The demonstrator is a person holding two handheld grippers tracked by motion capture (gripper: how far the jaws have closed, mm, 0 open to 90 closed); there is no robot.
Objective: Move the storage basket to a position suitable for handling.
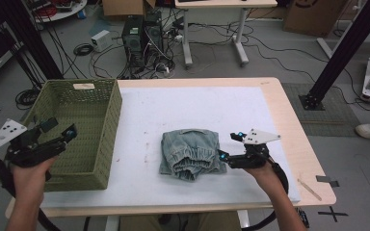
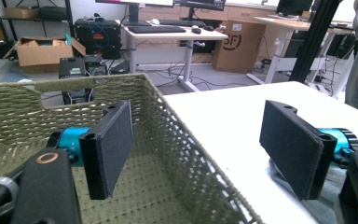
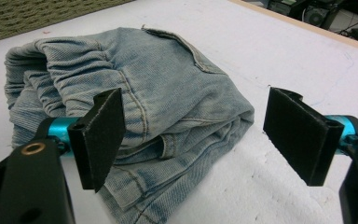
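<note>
From the high view, folded light-blue jeans (image 1: pixel 191 154) lie mid-table on the white mat (image 1: pixel 197 110), the right gripper (image 1: pixel 225 147) just beside their right edge and the left gripper (image 1: pixel 60 129) over the green woven basket (image 1: pixel 107 125). In the left gripper view, its jaws gape, straddling the basket wall (image 2: pixel 177 140), grasping nothing. In the right gripper view, jaws spread wide before the jeans (image 3: pixel 168 102), nothing pinched.

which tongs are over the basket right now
The left tongs, open above the green woven basket; the right tongs sit beside the folded jeans.
</note>
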